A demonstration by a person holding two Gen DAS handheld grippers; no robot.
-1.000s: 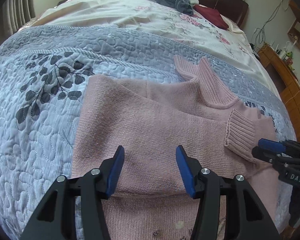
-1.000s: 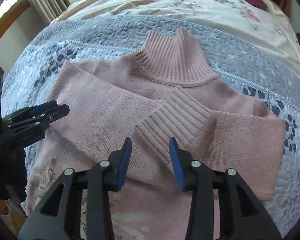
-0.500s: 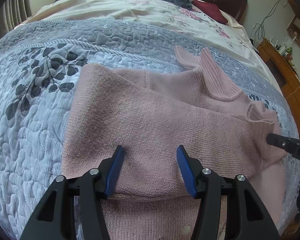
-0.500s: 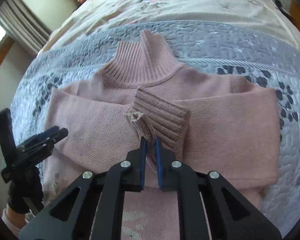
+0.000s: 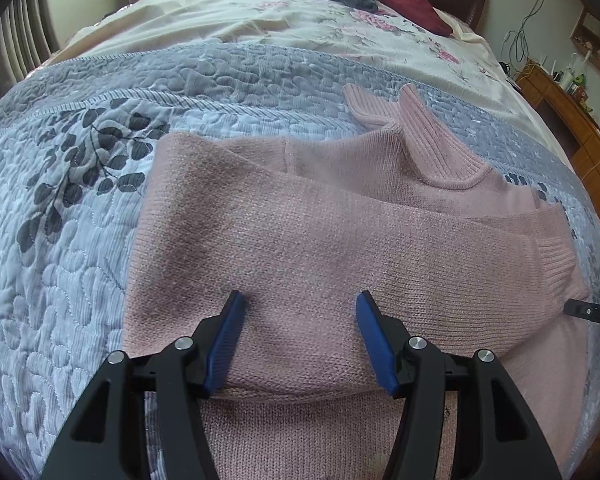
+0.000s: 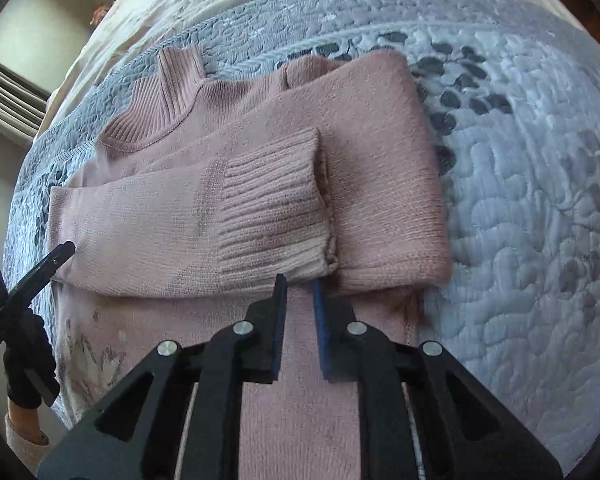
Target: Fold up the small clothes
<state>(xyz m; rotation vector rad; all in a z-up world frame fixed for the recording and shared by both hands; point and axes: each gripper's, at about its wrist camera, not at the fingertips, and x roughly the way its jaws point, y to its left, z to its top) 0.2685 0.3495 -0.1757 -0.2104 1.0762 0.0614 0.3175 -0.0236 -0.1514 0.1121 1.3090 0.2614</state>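
1. Pink sweater lies on the bed quilt; sleeve cuff now laid across the chest.
2. Right claw narrow, just released the cuff.
3. Left claw wide, empty; body fold next.

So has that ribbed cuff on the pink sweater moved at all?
Yes. The ribbed cuff was dragged sideways across the chest, away from the turtleneck collar, towards the right-hand fold.
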